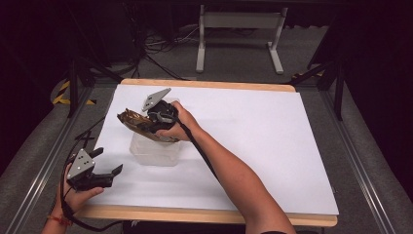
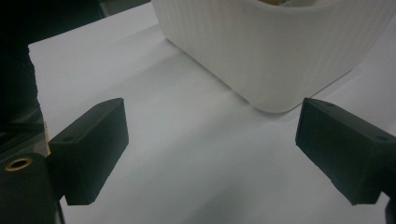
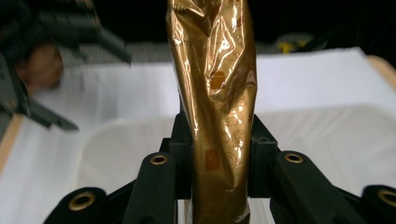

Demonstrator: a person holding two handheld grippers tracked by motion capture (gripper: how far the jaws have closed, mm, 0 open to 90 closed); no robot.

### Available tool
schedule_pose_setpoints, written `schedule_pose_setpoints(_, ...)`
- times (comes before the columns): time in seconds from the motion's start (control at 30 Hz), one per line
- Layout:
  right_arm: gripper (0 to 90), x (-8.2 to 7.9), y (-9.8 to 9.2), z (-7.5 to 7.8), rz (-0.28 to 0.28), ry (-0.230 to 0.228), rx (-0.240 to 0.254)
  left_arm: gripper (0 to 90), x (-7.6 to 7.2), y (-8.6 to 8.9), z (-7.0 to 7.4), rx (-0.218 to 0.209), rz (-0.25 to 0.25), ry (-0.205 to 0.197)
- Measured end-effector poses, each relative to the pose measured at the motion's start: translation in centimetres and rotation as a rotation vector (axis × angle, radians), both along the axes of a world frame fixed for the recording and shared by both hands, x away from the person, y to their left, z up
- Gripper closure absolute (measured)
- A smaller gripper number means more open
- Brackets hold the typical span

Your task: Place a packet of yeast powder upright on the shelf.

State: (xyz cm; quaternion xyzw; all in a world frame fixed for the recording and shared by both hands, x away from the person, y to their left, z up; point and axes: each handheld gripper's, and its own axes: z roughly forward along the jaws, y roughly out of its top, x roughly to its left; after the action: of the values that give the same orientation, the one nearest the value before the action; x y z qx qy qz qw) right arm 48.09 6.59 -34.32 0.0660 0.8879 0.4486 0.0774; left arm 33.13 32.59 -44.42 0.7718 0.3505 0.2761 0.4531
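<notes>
White sheet (image 1: 272, 146) over the table: your right gripper (image 1: 158, 117), jaws clamped on the gold packet (image 3: 215, 107), holds it above the white bin (image 1: 156, 152); next, lower and release, while your left gripper (image 1: 104, 178) idles agape nearby.

Glossy gold packet (image 3: 212, 107), translucent white ribbed bin (image 2: 275, 51), white sheet (image 1: 253, 141) on tan wooden table (image 1: 204, 214).

One shiny golden foil packet (image 3: 212, 107), one white ribbed plastic tub (image 2: 271, 51) beneath it, and two black tongs: left (image 1: 108, 161), right (image 1: 153, 118).
</notes>
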Motion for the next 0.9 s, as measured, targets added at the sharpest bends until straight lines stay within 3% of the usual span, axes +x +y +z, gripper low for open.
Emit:
schedule_pose_setpoints(0.17, 69.9, -0.6, -0.8, 0.0, 0.005, -0.061, 0.178, 10.4, 0.0, 0.0, -0.1, -0.004, 0.001, 0.004)
schedule_pose_setpoints(0.23, 69.9, -0.6, -1.2, -0.7, 0.013, -0.044, 0.233, 10.4, 0.0, 0.1, 0.0, 0.003, -0.003, 0.005)
schedule_pose_setpoints(0.47, 69.9, -1.1, -2.7, -3.3, 0.000, -0.053, 0.299, 10.4, 0.0, 0.0, 0.0, 0.003, -0.005, 0.004)
schedule_pose_setpoints(0.73, 69.2, -1.3, -5.2, -4.2, 0.007, -0.047, 0.324, 10.4, -0.1, -0.1, 0.0, 0.009, -0.006, 0.010)
schedule_pose_setpoints(0.9, 68.4, -1.2, -5.6, -4.2, 0.007, -0.034, 0.274, 10.5, -0.1, -0.1, 0.0, 0.009, -0.007, 0.009)
